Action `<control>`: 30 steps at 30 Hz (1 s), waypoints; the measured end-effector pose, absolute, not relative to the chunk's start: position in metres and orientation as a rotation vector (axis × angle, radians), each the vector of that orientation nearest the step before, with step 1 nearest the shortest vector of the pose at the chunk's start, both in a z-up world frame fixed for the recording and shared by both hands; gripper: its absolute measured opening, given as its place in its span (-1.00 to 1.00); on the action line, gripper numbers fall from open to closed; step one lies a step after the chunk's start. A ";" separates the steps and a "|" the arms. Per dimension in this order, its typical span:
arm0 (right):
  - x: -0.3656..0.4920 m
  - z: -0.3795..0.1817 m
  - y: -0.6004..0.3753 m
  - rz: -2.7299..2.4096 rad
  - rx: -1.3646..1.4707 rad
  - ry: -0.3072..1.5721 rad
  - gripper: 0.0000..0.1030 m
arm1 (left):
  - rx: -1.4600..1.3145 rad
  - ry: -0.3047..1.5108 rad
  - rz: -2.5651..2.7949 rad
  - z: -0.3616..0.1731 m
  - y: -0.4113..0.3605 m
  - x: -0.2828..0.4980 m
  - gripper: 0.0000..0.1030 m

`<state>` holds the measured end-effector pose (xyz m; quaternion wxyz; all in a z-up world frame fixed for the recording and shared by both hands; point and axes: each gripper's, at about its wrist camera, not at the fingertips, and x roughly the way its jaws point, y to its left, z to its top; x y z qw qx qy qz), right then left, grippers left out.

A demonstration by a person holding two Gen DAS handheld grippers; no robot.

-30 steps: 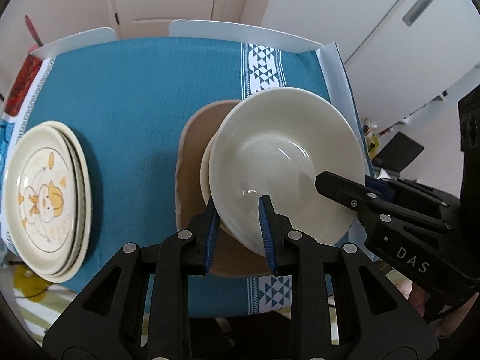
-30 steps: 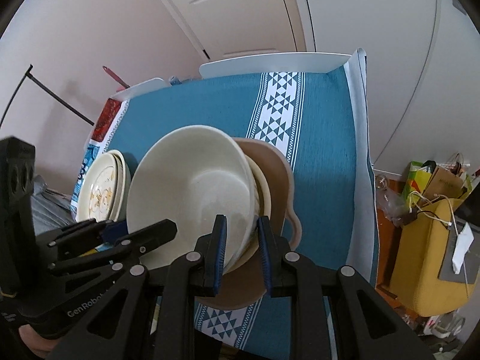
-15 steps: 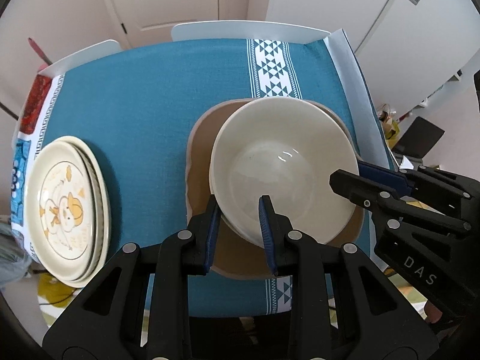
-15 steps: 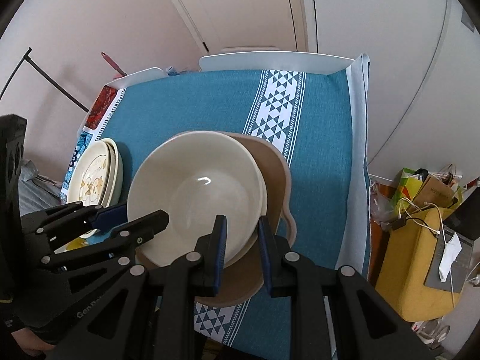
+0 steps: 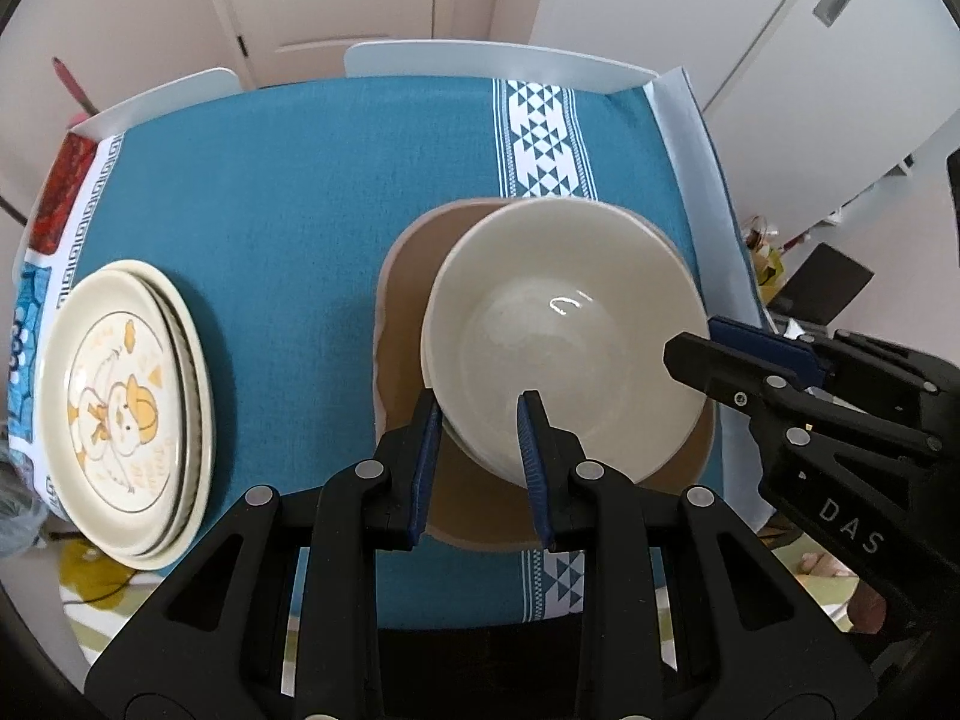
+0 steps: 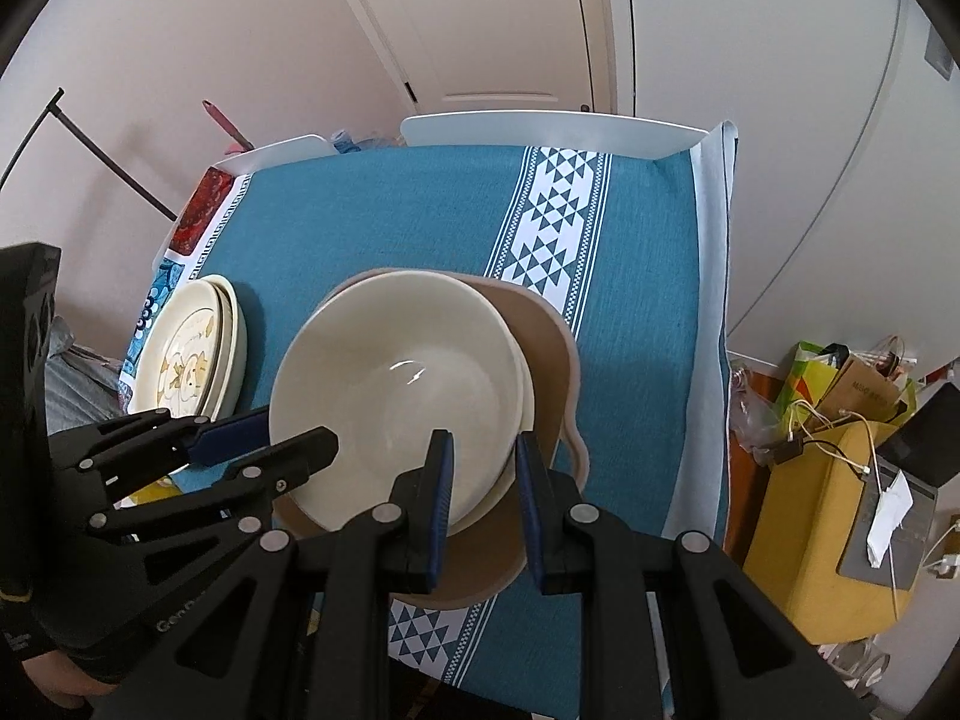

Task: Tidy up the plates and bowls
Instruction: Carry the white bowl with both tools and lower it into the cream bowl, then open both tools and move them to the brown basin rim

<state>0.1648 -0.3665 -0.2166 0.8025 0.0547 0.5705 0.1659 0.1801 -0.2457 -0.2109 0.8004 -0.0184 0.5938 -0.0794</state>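
A large cream bowl (image 5: 564, 330) sits nested on other cream bowls on a brown square plate (image 5: 408, 312). My left gripper (image 5: 480, 438) straddles the bowl's near-left rim, one finger inside and one outside, with a gap at the outer pad. My right gripper (image 6: 480, 474) straddles the bowl's (image 6: 396, 390) near-right rim the same way, over the brown plate (image 6: 546, 348). A stack of cream plates with a cartoon print (image 5: 126, 408) lies at the table's left; it also shows in the right wrist view (image 6: 192, 354).
The table wears a teal cloth (image 5: 288, 192) with a white patterned stripe (image 5: 546, 138). Two white chair backs (image 5: 498, 60) stand at the far edge. A yellow box with cables and bags (image 6: 840, 516) sits on the floor right of the table.
The bowl was tilted and held higher; it has come down level onto the stacked bowls on the brown plate. Both grippers have followed it down and their jaws have widened slightly.
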 end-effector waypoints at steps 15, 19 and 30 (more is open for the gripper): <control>0.141 -0.144 -0.387 0.353 0.218 1.049 -0.57 | 0.116 0.924 -0.205 -0.111 -0.214 0.166 1.00; 0.131 -0.129 -0.394 0.313 0.231 0.977 1.00 | 0.165 0.896 -0.224 -0.105 -0.200 0.164 1.00; 0.139 -0.182 -0.386 0.180 0.069 1.240 1.00 | 0.259 1.233 -0.347 -0.183 -0.183 0.182 1.00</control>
